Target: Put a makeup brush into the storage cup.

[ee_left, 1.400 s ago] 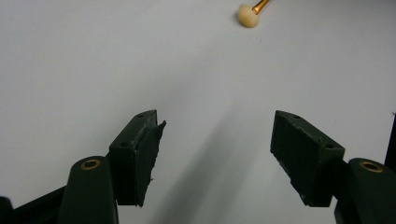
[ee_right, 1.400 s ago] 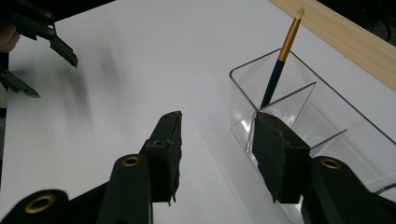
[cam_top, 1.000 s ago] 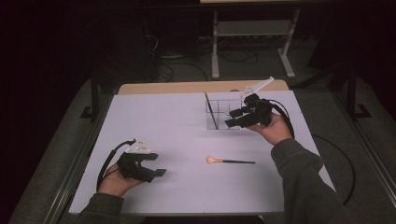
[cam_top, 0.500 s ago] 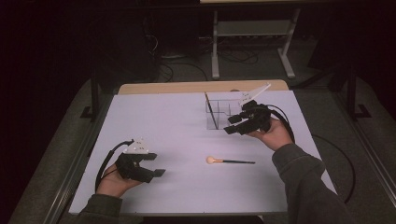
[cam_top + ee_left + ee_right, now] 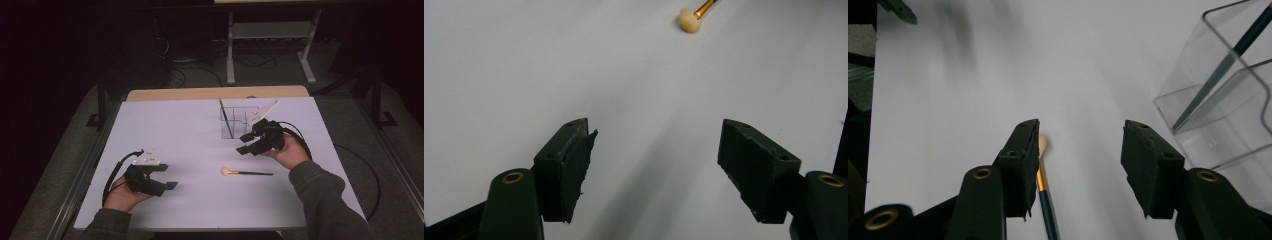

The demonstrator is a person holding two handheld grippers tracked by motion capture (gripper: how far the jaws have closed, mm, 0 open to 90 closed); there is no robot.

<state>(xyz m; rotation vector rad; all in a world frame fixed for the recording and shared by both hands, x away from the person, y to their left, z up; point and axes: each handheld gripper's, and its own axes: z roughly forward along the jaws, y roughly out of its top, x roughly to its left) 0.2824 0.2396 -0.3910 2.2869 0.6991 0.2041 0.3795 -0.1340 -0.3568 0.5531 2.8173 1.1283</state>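
Item: brush [image 5: 247, 173], lying flat on the table [image 5: 175, 130] toward its near edge, right of middle, clear for pickup. My right claw [image 5: 246, 142] hangs above it, open, empty. My left claw [image 5: 167, 176] idles open near the near-left corner. Holder [image 5: 235, 121] stands toward the far edge, one brush leaning inside.

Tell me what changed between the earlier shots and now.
The right gripper moved from beside the clear organizer toward the person, nearer the makeup brush lying on the table, with its jaws open and empty. The left gripper, the brush and the organizer with its upright brush stayed put.
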